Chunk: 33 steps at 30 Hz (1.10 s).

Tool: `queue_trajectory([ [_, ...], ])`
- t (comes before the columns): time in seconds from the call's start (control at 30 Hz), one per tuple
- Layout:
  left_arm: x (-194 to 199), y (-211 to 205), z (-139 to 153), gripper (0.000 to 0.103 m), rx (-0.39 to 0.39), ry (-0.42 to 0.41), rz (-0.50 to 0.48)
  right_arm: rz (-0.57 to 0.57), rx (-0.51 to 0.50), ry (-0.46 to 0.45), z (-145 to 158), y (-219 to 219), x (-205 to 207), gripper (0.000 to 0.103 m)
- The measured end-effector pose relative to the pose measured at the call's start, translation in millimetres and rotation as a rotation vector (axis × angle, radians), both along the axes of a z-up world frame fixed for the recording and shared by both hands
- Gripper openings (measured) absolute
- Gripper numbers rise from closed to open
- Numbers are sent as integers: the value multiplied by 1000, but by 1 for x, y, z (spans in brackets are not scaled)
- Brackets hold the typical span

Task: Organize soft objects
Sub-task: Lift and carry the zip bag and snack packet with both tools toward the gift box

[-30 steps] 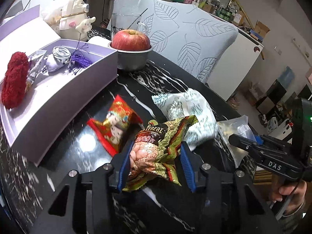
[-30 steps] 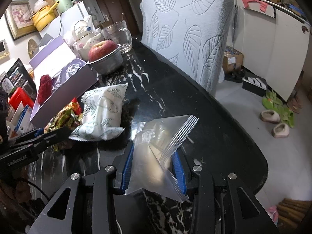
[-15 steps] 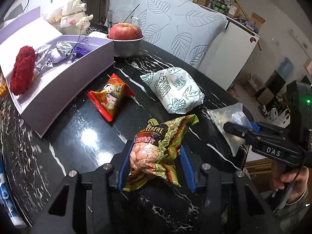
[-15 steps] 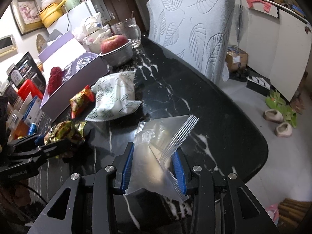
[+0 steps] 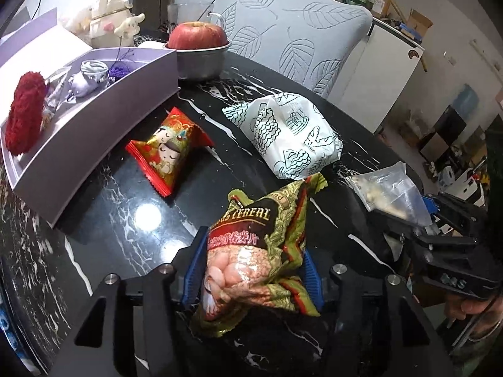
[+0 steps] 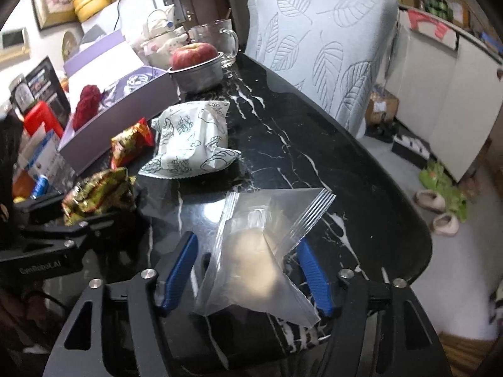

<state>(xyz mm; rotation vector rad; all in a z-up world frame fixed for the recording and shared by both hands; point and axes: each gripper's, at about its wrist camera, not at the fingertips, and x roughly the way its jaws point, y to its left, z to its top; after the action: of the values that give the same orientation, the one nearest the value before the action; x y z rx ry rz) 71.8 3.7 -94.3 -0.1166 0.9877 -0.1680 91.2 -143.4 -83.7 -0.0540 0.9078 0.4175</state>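
A green and red cereal packet (image 5: pixel 251 245) stands between the blue pads of my left gripper (image 5: pixel 253 251), just above the black marble table (image 5: pixel 103 207). The jaws are opening, and both pads still touch the packet. My right gripper (image 6: pixel 246 242) is opening around a clear zip bag (image 6: pixel 254 251) with a pale lump inside. Its left pad stands clear of the bag. A white bread packet (image 5: pixel 289 135) and a red snack packet (image 5: pixel 166 150) lie further up the table. The left wrist view shows the right gripper (image 5: pixel 440 220) at the right edge.
An open purple box (image 5: pixel 94 125) at the left holds a red fluffy thing (image 5: pixel 25 119) and small items. Behind it are an apple in a metal bowl (image 5: pixel 198 34), a glass mug (image 6: pixel 220 40) and a leaf-pattern chair (image 5: pixel 298 31). The table's rounded edge (image 6: pixel 418 235) runs at the right.
Both grippers drew back from the far packets. The right jaws spread apart and released their pinch on the zip bag. The cereal packet stayed between the left pads.
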Motion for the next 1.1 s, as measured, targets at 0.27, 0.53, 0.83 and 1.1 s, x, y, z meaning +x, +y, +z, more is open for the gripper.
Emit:
queue_trajectory([
  [0.27,-1,2,3,45,-8,-7,-3,4,20,-42,11,-14,2,36],
  [0.53,-10,-1,12,45,-34,-23,-17,17,69,-43,24,-17,-3,36],
  [0.83,-33,4,22,45,-38,-38,11,76,100,-15,20,-1,-23,36],
  [1.1,-57,14,27,45,-36,-49,49,162,126,8,15,21,-48,36],
])
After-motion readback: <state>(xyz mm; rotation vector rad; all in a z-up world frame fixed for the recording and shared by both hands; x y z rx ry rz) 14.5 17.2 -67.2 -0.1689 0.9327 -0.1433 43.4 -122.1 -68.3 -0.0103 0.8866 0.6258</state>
